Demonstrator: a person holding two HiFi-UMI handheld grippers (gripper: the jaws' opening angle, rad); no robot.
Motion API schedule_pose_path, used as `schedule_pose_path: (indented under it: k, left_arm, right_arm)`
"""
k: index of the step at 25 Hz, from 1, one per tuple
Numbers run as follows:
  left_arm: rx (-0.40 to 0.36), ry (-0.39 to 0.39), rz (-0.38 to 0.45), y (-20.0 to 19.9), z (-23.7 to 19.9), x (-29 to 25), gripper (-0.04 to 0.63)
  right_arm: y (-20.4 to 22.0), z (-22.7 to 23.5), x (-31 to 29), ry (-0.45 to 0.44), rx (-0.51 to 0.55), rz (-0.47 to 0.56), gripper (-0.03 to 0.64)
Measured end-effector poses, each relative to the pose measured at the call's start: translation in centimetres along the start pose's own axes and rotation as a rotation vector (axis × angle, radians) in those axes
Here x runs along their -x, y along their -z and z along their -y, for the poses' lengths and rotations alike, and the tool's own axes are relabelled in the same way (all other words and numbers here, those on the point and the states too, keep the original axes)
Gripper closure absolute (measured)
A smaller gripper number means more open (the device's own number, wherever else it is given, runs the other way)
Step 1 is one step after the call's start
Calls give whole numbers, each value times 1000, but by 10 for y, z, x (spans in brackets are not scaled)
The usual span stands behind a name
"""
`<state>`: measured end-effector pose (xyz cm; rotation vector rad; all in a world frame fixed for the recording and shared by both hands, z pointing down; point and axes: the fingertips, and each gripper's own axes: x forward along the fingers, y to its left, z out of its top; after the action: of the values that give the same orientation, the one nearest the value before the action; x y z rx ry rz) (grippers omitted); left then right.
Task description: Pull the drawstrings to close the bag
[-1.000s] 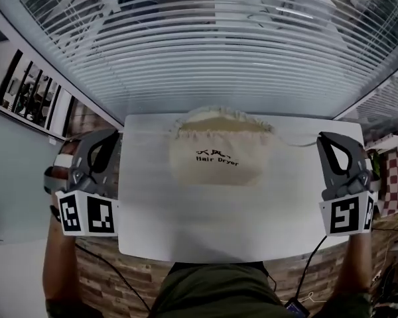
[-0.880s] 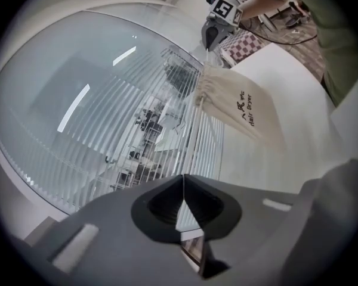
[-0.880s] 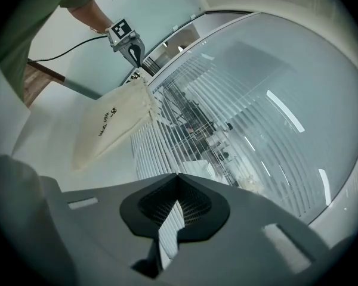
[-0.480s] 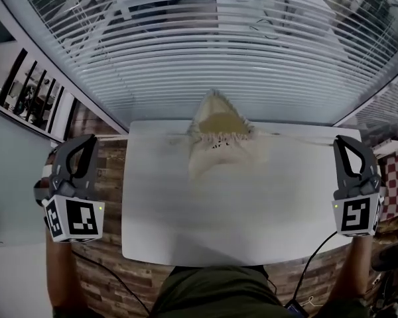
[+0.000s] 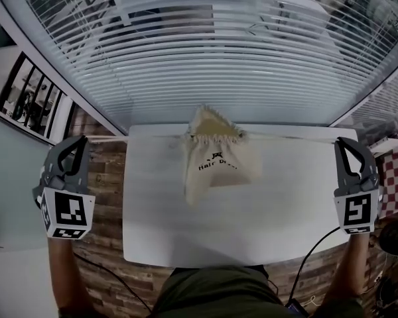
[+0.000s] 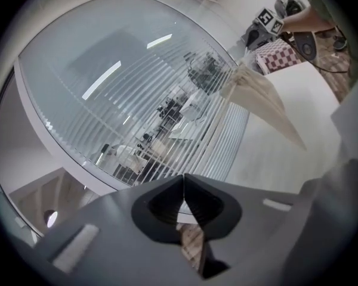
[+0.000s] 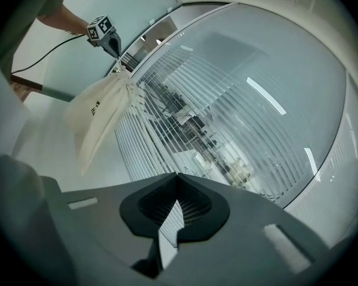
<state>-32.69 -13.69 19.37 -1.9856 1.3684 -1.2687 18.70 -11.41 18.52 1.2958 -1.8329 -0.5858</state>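
Observation:
A cream drawstring bag (image 5: 215, 164) with black print sits at the back middle of the white table (image 5: 186, 230), its mouth (image 5: 214, 136) gathered tight. One drawstring (image 5: 132, 138) runs taut leftwards to my left gripper (image 5: 75, 140), off the table's left edge. The other drawstring (image 5: 292, 137) runs right to my right gripper (image 5: 347, 142). Both grippers are shut on their strings. In the left gripper view the jaws (image 6: 184, 176) meet and the bag (image 6: 259, 97) hangs far ahead. In the right gripper view the jaws (image 7: 176, 174) meet, with the bag (image 7: 98, 115) at upper left.
Window blinds (image 5: 205, 58) run along the table's far edge. Brick-patterned floor (image 5: 103, 177) lies left of the table, and a red-checked cloth (image 5: 393, 177) right of it. A black cable (image 5: 308, 260) hangs off the front right corner.
Both grippers have moved outward and apart, pulling the strings taut. The bag's wide open mouth has gathered shut, and its top has lifted off the table.

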Motion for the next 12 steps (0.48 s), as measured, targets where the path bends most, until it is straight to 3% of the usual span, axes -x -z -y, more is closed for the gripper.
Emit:
schedule_pose_path:
  k: [6, 12]
  left_arm:
    - [45, 9, -1, 3, 2, 3, 584]
    - [58, -42, 91, -21, -11, 16, 584]
  right_arm:
    - [3, 3, 1, 8, -77, 3, 609]
    - [-12, 14, 9, 52, -121, 42, 607]
